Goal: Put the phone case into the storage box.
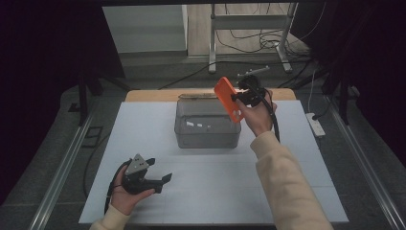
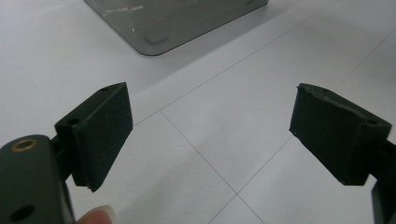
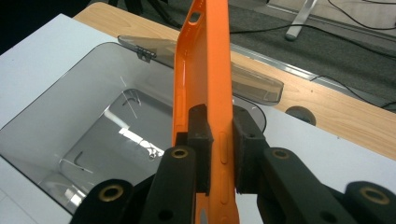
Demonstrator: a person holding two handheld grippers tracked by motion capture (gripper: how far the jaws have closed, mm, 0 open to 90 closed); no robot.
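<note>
Two grippers show from above: the right gripper clamps an orange phone case tilted over the clear bin's right rim, while the left gripper rests well apart near the table's front. Along the left gripper's jaws, they stand wide with nothing between. Along the right gripper's, the pads pinch the case edge-on, long axis pointing away, above a bin that looks empty, its lid lying behind.

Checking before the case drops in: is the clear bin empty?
Empty, as far as shown: the right gripper view looks through the bin to its bare bottom, with reflections alone.
</note>
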